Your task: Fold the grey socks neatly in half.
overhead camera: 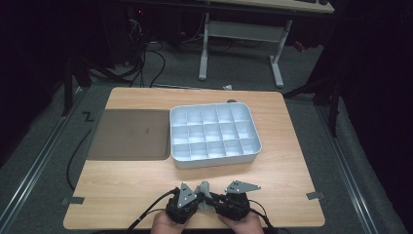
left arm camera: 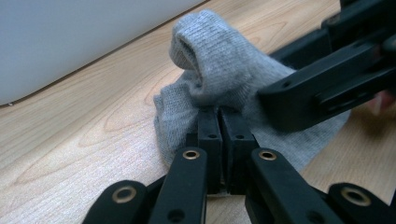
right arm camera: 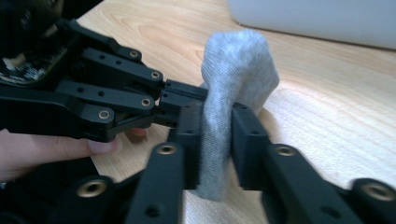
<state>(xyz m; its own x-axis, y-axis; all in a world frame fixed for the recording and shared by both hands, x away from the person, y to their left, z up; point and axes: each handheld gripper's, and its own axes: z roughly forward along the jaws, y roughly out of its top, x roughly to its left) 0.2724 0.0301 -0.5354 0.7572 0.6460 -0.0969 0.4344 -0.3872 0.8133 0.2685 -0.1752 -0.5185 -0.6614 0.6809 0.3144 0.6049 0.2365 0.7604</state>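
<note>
A grey sock stands bunched up on the wooden table near its front edge, between both grippers. In the left gripper view, my left gripper is shut on the sock low down, its jaws almost touching with cloth pinched between them. The right gripper view has my right gripper shut on a thicker fold of the sock, pads pressing on both sides. The two grippers meet tip to tip, left gripper and right gripper, each held by a hand.
A white tray with several empty compartments sits at mid-table, just beyond the sock. A dark flat mat lies to its left. The front table edge runs close under the hands. A desk frame stands on the floor behind.
</note>
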